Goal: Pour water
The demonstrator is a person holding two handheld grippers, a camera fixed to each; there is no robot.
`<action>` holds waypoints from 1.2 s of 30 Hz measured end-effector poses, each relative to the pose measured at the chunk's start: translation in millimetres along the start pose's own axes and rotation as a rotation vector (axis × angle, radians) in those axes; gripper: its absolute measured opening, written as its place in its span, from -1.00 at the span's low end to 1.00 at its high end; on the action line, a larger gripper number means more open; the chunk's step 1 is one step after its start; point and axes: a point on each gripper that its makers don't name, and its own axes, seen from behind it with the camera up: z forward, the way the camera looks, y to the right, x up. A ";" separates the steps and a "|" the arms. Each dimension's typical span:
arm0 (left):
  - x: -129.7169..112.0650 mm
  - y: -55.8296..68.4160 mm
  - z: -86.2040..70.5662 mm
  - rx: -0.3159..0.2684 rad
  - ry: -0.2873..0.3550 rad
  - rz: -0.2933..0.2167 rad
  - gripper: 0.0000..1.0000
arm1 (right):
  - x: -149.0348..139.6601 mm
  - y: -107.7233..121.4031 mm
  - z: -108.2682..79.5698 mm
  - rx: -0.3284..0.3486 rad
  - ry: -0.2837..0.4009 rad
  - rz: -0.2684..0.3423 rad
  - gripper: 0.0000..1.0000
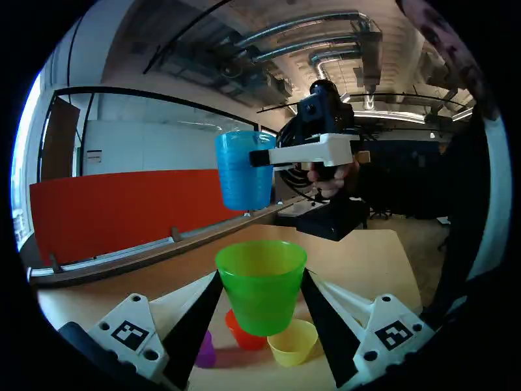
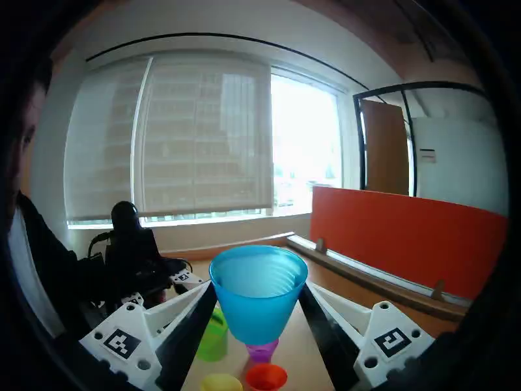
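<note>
Between the jaws of your left gripper point(image 1: 260, 281) sits the green cup point(image 1: 262, 293); both fingers press on its sides, so the jaws pinch it, and its open mouth faces up; beyond these jaws and higher, your right gripper point(image 1: 247, 159) carries the blue cup point(image 1: 242, 182) close to upright, with your hand point(image 1: 332, 179) behind it on the grip; below the green cup, on the table point(image 1: 365, 260), an orange cup point(image 1: 242, 335), a yellow cup point(image 1: 293, 342) and a purple cup point(image 1: 206, 352) stand near each other; in the right gripper view the blue cup sits between the right jaws, pinched from both sides in the same way; whether water is inside either held cup, you cannot tell.
</note>
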 end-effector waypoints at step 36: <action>2.0 0.2 -10.4 0.021 -0.008 -0.008 0.68 | -3.8 -1.3 -14.1 -0.028 0.036 -0.045 0.79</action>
